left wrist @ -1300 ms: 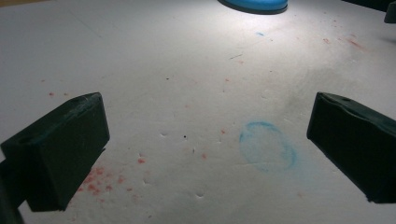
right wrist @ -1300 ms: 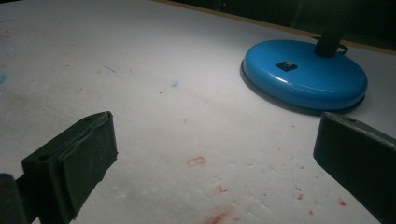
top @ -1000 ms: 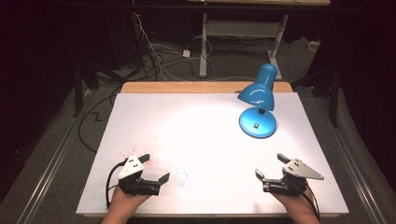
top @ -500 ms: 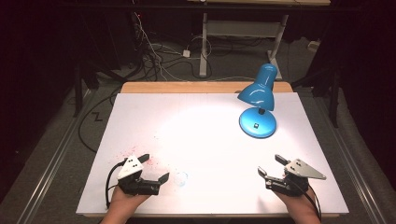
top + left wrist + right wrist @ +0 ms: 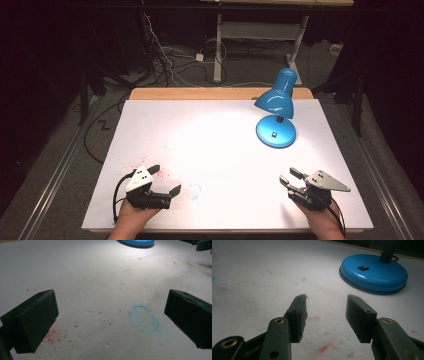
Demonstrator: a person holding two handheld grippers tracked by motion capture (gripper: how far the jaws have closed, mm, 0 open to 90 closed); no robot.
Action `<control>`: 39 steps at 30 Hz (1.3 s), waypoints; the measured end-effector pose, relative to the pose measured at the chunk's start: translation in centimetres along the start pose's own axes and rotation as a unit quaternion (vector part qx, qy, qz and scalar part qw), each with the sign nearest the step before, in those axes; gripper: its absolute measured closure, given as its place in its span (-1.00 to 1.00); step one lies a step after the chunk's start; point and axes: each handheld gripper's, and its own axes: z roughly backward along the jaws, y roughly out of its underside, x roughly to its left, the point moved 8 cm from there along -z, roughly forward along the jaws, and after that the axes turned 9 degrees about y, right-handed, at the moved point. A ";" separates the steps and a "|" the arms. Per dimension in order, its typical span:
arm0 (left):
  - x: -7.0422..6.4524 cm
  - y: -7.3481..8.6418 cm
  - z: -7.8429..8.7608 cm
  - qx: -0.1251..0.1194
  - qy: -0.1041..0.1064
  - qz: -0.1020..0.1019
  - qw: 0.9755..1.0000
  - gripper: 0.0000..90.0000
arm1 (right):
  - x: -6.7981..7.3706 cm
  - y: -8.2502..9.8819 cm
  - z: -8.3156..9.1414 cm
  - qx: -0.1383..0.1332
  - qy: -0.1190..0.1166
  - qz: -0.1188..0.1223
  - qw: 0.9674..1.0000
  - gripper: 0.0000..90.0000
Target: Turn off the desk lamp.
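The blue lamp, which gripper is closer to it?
Right. The right gripper sits just below the blue lamp, jaws empty and lately closing. The left gripper is far across the table.

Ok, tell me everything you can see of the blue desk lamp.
The blue desk lamp stands upright at the far right of the white table, apart from both grippers. It looks like glossy painted metal. Its round, low-domed base rests flat on the table, with a dark rim at the bottom and a small black square switch on top. A short dark neck rises from the base to a cone-shaped shade that tilts down and left. A bright pool of light lies on the table beside it.
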 end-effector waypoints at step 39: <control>-0.1 0.0 -0.1 -0.001 0.004 -0.002 1.000 -1.00 | -0.2 -0.1 0.0 0.016 -0.001 0.005 1.000 1.00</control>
